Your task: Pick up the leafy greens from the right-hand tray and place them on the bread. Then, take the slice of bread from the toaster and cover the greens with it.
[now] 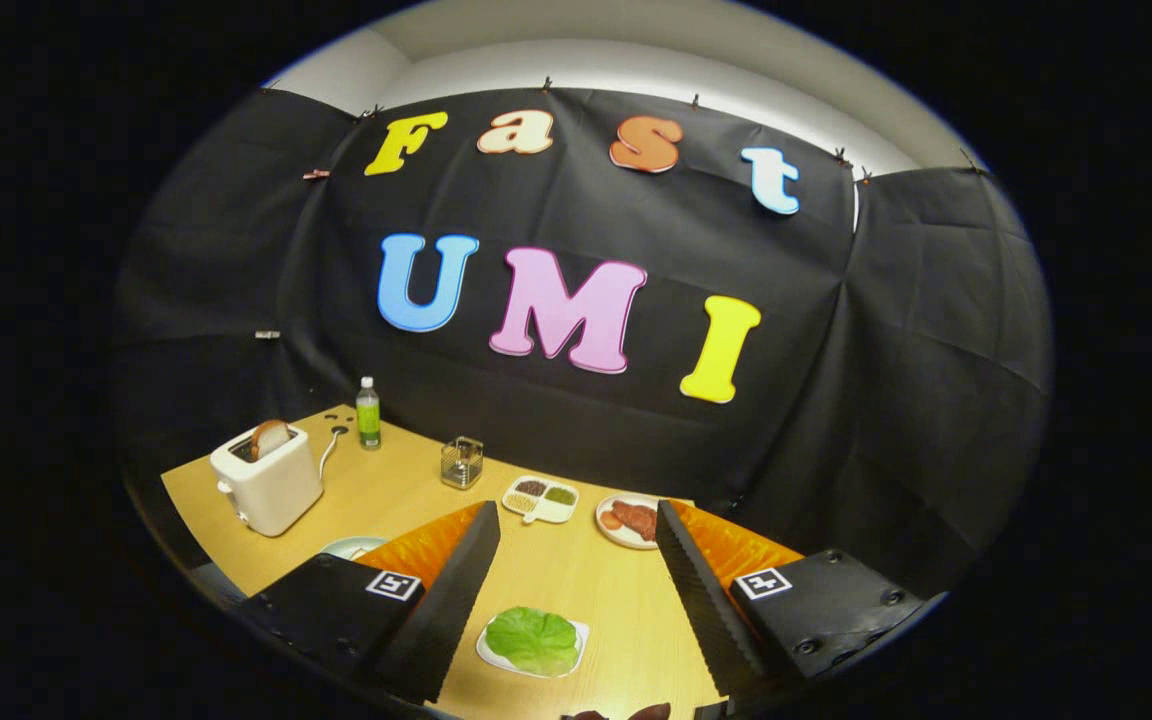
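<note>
Claw (576, 590) spread wide, holding nothing, above wooden table (576, 580). Leafy greens (533, 638) on small white tray (496, 655) low between fingers, bare tabletop around. Ahead: divided dish (540, 499), plate of meat (628, 521), glass jar (462, 461). Far ahead-left: toaster (269, 482) with bread slice (270, 437) upright in slot, bottle (368, 412) beyond. Pale plate (351, 547) mostly hidden behind left finger; contents indiscernible.

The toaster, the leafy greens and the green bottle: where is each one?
toaster (271, 487): gripper view, front wall of its body.
leafy greens (533, 639): gripper view, middle of the leaf, between the open fingers.
green bottle (368, 418): gripper view, its label band.
</note>
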{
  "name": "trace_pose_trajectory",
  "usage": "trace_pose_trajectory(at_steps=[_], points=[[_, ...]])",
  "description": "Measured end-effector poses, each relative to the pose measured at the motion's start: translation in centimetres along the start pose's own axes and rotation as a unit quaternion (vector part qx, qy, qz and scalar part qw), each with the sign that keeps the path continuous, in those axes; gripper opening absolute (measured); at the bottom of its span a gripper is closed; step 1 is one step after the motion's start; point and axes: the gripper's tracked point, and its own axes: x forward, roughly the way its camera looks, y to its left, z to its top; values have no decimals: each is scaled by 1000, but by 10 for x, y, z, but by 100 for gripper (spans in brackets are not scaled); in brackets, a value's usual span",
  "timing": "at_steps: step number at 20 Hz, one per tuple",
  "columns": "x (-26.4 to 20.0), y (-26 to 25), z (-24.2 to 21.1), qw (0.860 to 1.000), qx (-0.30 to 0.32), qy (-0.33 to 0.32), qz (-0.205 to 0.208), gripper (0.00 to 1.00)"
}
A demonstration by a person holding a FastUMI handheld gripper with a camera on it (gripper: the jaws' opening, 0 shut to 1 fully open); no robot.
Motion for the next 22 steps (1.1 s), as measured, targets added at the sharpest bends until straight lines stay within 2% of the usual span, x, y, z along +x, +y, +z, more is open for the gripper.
trace_pose_trajectory(at_steps=[6, 12, 17, 22], points=[[36, 17, -108, 991, -47, 99, 80, 98], [67, 31, -200, 973, -44, 180, 136, 94], [93, 35, -256, 959, -21, 237, 153, 89], [97, 45, -306, 943, -8, 288, 168, 76]])
